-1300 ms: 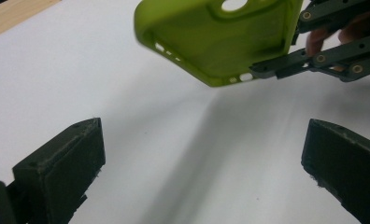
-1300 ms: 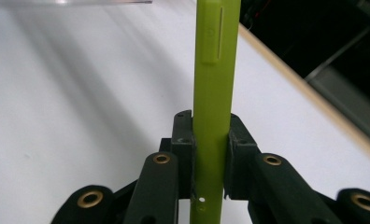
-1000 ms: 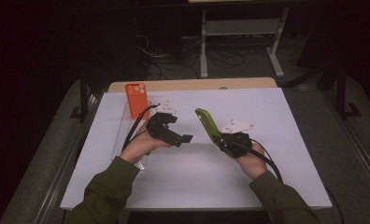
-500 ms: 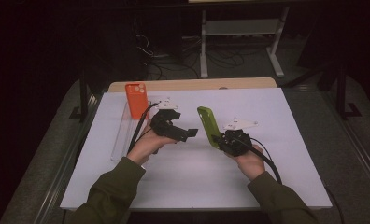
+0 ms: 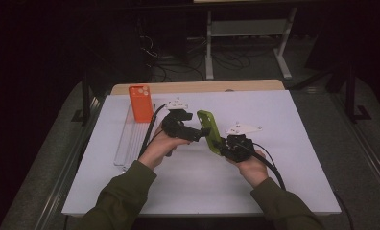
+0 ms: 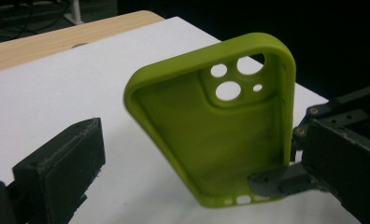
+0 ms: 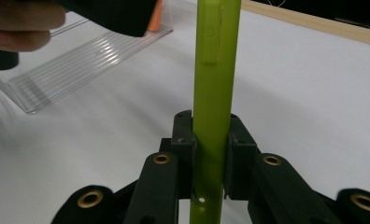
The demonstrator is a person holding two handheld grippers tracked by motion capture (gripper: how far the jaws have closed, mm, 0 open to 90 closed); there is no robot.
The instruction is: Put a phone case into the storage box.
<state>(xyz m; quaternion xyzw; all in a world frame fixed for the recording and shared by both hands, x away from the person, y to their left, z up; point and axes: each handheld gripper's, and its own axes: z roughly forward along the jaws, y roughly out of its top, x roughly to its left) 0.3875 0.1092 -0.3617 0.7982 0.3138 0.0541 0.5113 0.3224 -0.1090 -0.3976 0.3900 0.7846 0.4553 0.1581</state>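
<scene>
Darkness swallows the room past the table (image 5: 284,124), where only cables and a stand's legs read. Right gripper (image 5: 221,146) clamps the green case (image 5: 208,130) by its bottom end, jaws pinched on both faces; in its own view the case (image 7: 216,70) stands edge-on, so the inside is hidden and only a moulded side button shows. Left gripper (image 5: 201,136) sits just beside the case with jaws wide apart, holding nothing; one jaw is cut off at the frame. From there the case (image 6: 220,126) is a soft, matte, round-cornered shell with lens holes. An orange case (image 5: 140,102) stands in a ribbed clear rack (image 5: 130,139).
</scene>
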